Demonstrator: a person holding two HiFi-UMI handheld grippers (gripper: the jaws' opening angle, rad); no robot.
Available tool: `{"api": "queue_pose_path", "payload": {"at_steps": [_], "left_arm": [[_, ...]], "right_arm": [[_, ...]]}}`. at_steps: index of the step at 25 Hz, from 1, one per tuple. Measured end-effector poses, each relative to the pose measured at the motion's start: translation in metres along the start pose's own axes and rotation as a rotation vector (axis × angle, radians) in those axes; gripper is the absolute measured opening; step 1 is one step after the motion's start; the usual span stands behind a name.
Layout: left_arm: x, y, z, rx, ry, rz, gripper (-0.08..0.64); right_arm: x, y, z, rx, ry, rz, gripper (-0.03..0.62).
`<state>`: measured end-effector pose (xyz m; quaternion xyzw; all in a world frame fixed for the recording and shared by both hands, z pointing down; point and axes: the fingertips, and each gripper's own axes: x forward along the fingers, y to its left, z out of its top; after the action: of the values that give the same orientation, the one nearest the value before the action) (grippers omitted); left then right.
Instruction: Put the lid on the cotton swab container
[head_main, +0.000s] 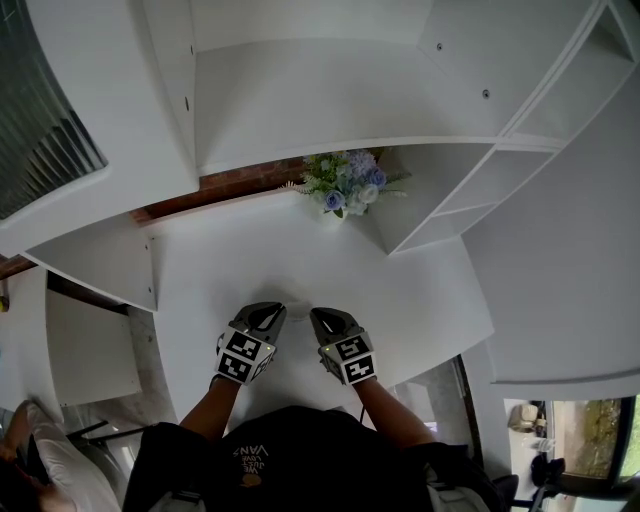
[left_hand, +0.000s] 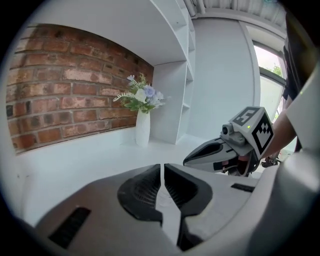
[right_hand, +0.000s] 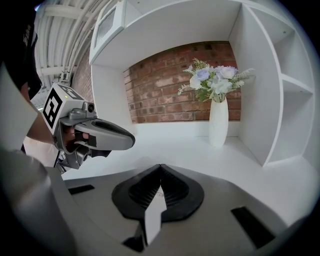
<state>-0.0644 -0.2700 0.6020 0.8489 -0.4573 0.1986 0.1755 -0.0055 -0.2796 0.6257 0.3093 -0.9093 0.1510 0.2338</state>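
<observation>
Plainly, the coming move turns on the small pale see-through shape. It lies on the white worktop near the middle of its front edge, just ahead of and between the two tips, about as near one hand as the other. It is too faint to say whether it is lid or container, and no long axis shows. The left gripper is clenched to a thin slit with nothing seen in it. The right gripper is clenched fully and empty. Likely nothing is held yet.
</observation>
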Motion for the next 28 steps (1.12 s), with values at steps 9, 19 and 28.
{"api": "queue_pose_path", "payload": {"at_steps": [9,19,28], "left_arm": [[0.011,-0.014,-0.015,-0.033,0.033,-0.046,0.007],[0.02,-0.016,-0.027,-0.056,0.075,-0.05,0.006],[0.02,-0.017,-0.026,-0.013,0.08,-0.036,0.006]], "right_arm": [[0.001,0.0,-0.002,-0.002,-0.001,0.005,0.002],[0.003,0.0,-0.003,-0.002,0.001,0.006,0.002],[0.003,-0.001,-0.003,0.007,-0.001,-0.008,0.002]]}}
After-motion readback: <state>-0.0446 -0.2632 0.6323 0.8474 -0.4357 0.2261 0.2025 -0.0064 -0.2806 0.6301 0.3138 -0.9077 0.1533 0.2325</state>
